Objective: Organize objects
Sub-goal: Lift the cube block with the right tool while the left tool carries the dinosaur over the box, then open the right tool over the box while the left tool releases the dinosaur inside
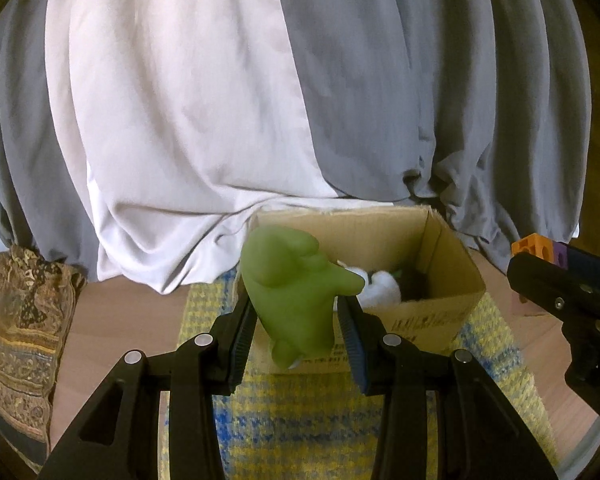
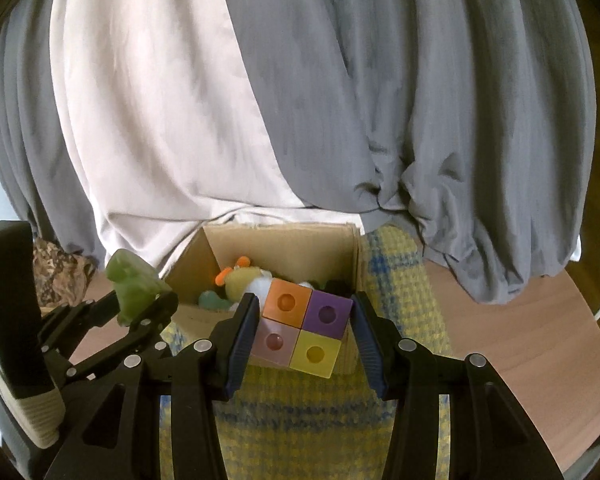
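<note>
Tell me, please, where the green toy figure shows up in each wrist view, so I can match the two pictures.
Left wrist: the green toy figure sits at lower centre, clamped in the left gripper.
Right wrist: it appears at left, at mid-height.
Shared landmark: the cardboard box just beyond both grippers.

A grey curtain [image 1: 440, 100] and a white curtain [image 1: 180, 120] hang behind, their hems bunched on the wooden tabletop [image 1: 132, 304]. A yellow and blue woven mat [image 1: 300, 420] lies on the tabletop. A patterned brown cushion [image 1: 20, 340] sits at the left edge
</note>
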